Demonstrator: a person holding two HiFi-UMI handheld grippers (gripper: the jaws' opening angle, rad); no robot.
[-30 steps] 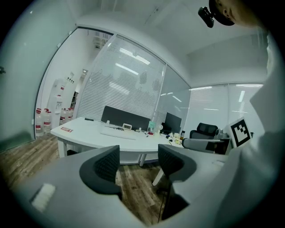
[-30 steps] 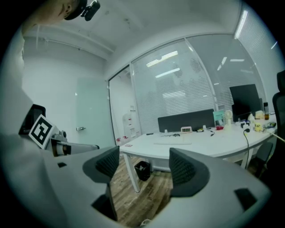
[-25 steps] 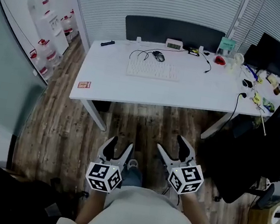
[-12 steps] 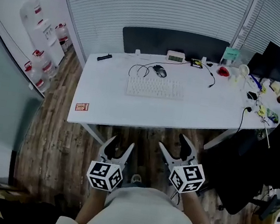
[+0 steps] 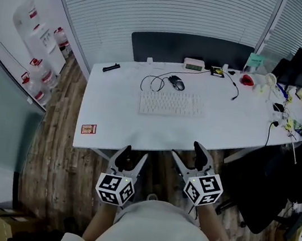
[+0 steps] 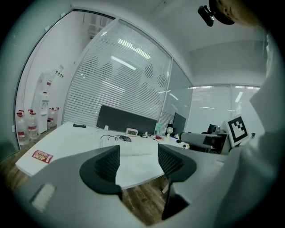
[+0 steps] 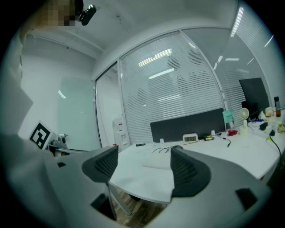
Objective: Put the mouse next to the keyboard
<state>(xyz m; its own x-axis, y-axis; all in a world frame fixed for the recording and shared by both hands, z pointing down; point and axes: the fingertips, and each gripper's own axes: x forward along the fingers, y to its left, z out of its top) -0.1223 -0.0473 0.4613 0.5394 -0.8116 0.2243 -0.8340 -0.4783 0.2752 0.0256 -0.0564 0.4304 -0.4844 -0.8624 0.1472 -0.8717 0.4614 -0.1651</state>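
A dark mouse (image 5: 176,83) lies on the white desk (image 5: 117,117), just behind the white keyboard (image 5: 171,104), its black cable looped to the left. The mouse (image 6: 126,138) shows small and far in the left gripper view, and the keyboard (image 7: 156,165) shows faintly in the right gripper view. Both grippers hang in front of the desk's near edge, over the wooden floor. My left gripper (image 5: 132,158) is open and empty. My right gripper (image 5: 190,155) is open and empty too.
A small clock (image 5: 194,65), a black pen-like item (image 5: 111,68), a red sticker (image 5: 88,129) and clutter at the right end (image 5: 281,104) lie on the desk. A black chair (image 5: 280,183) stands at right; water bottles (image 5: 40,65) at left.
The view has moved closer to the desk; both grippers now sit nearer its front edge. Their jaws stay open as before.
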